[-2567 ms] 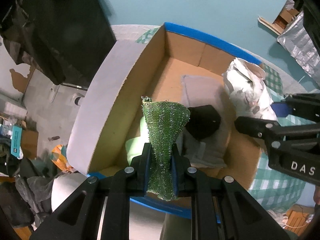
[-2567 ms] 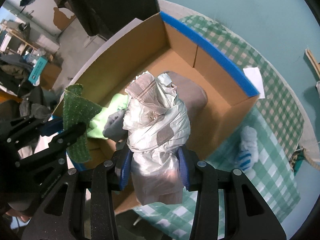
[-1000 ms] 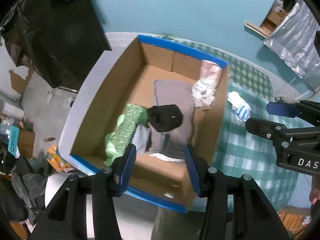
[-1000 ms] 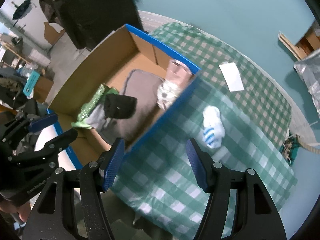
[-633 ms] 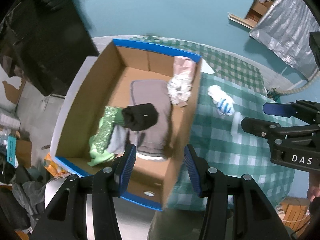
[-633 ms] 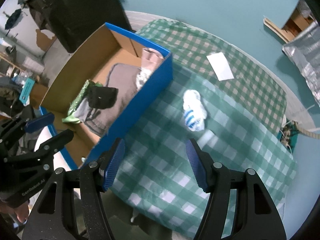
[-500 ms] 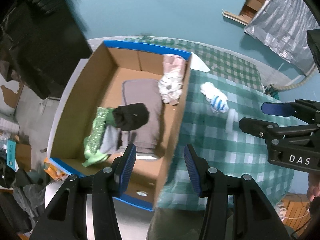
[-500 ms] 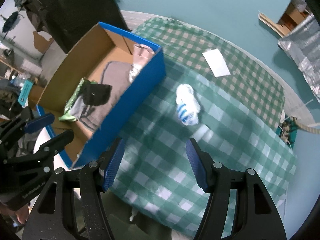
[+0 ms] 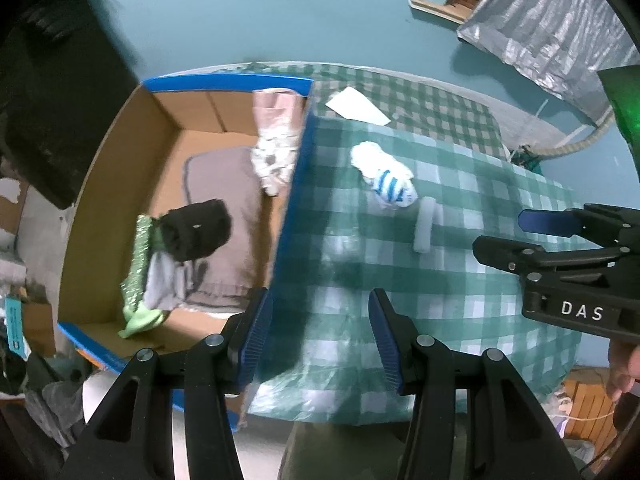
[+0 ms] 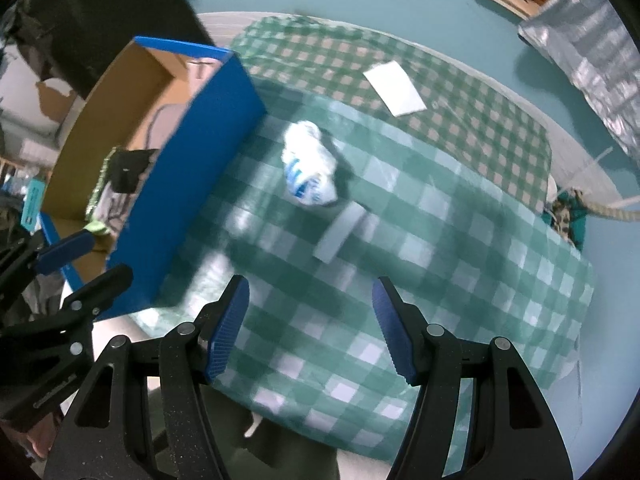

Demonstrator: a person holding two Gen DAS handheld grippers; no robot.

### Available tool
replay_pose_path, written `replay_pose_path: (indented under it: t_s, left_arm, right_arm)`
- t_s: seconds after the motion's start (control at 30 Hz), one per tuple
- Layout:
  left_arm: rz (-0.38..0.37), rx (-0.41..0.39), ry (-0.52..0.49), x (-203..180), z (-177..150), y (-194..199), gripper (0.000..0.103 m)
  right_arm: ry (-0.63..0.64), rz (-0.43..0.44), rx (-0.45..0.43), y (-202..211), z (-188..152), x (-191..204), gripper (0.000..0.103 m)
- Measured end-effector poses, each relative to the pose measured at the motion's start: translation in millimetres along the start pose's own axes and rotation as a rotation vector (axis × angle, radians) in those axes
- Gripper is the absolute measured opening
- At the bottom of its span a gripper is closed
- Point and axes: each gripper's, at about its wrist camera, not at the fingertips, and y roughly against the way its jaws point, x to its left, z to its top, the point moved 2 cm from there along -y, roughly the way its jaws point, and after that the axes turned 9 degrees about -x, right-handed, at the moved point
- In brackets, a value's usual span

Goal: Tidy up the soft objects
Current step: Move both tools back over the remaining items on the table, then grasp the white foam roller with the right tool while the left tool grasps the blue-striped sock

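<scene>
Both grippers are swinging away from the box (image 9: 176,92), now that the green scrubber (image 9: 140,256) and the pale crumpled bundle (image 9: 276,148) are lying inside it instead of between my fingers. My left gripper (image 9: 320,336) is hanging wide and empty above the box's blue side wall. My right gripper (image 10: 310,326) is also spread wide, holding nothing, over the checked cloth (image 10: 460,216).

I am judging the next pick to be the balled white sock (image 10: 308,168) with blue stripes, lying on the cloth just beside the box, and a small grey block (image 10: 340,232) is lying near it. To take the sock well, I am planning on lowering 1 gripper straight over its bulk and pinching deep, since it looks loose and squashy.
</scene>
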Motion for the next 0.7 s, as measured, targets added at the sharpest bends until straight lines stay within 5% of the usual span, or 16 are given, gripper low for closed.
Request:
replay_pose_path:
  t_s: [0.7]
  left_arm:
    - [-0.009, 0.044, -0.082, -31, 22, -61, 0.058]
  right_arm:
    - [-0.218, 0.024, 0.044, -48, -7, -47, 0.065]
